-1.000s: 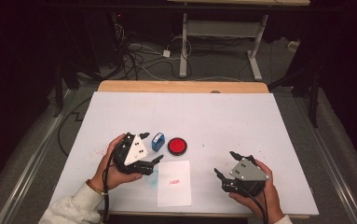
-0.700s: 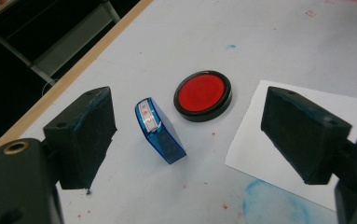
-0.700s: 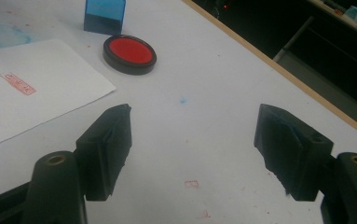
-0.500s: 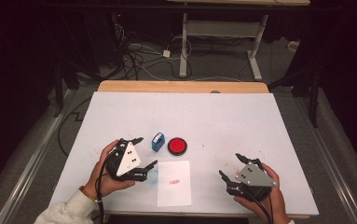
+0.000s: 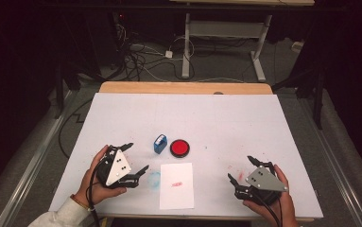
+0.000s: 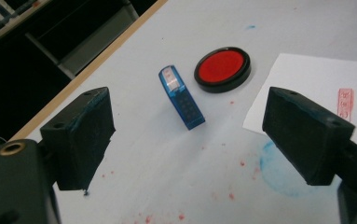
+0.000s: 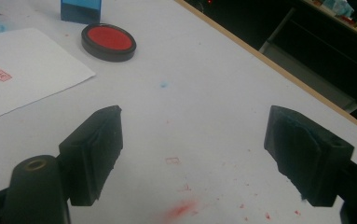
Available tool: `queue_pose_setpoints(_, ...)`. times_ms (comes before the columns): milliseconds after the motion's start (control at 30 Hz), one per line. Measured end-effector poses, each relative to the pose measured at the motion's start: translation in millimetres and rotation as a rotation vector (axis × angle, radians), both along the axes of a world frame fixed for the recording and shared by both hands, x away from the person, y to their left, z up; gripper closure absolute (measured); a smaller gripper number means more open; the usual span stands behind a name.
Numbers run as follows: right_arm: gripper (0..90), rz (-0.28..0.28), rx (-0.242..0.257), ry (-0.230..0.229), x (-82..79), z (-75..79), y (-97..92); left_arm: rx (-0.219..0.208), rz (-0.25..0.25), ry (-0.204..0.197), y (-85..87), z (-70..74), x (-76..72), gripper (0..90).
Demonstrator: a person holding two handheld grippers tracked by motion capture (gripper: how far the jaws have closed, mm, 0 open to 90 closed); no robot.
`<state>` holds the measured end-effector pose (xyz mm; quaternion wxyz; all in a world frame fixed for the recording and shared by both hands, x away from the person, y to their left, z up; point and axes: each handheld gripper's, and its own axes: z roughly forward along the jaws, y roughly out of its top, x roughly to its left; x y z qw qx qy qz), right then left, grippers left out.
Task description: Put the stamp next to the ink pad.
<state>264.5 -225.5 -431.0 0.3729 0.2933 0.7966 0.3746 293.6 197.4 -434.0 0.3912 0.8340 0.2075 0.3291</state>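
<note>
Grippers rest apart on my white table [image 5: 263, 123]: the left gripper [image 5: 133, 163] spread wide and empty near the blue stamp [image 6: 181, 97], which lies on its side just beside the red ink pad [image 6: 222, 68]. My right gripper [image 5: 243, 169] has just been opening, nothing between its jaws. Stamped paper [image 5: 176, 185] lies between them.

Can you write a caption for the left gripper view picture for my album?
Open left gripper above a blue stamp, red ink pad and stamped paper.
</note>
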Motion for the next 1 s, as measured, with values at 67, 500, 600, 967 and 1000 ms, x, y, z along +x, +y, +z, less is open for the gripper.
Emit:
queue_pose_setpoints(67,18.8,-0.009,0.001,0.0,-0.3,-1.5,-1.7,-0.006,0.01,0.008,5.0,-1.8,-0.9,16.0)
queue_pose_setpoints(500,19.0,-0.066,-0.001,0.014,-3.2,-10.9,-22.1,0.026,0.065,0.069,28.2,-18.7,-8.3,16.0)
queue_pose_setpoints(600,19.0,-0.088,0.007,0.025,-4.4,-14.8,-29.3,0.038,0.071,0.091,31.1,-24.7,-10.6,16.0)
queue_pose_setpoints(967,18.9,-0.124,0.016,0.052,-7.7,-25.3,-37.8,0.067,0.086,0.163,30.4,-39.7,-15.1,16.0)
queue_pose_setpoints(1000,19.0,-0.121,0.02,0.051,-7.6,-25.2,-37.4,0.062,0.081,0.166,30.4,-39.6,-15.3,16.0)
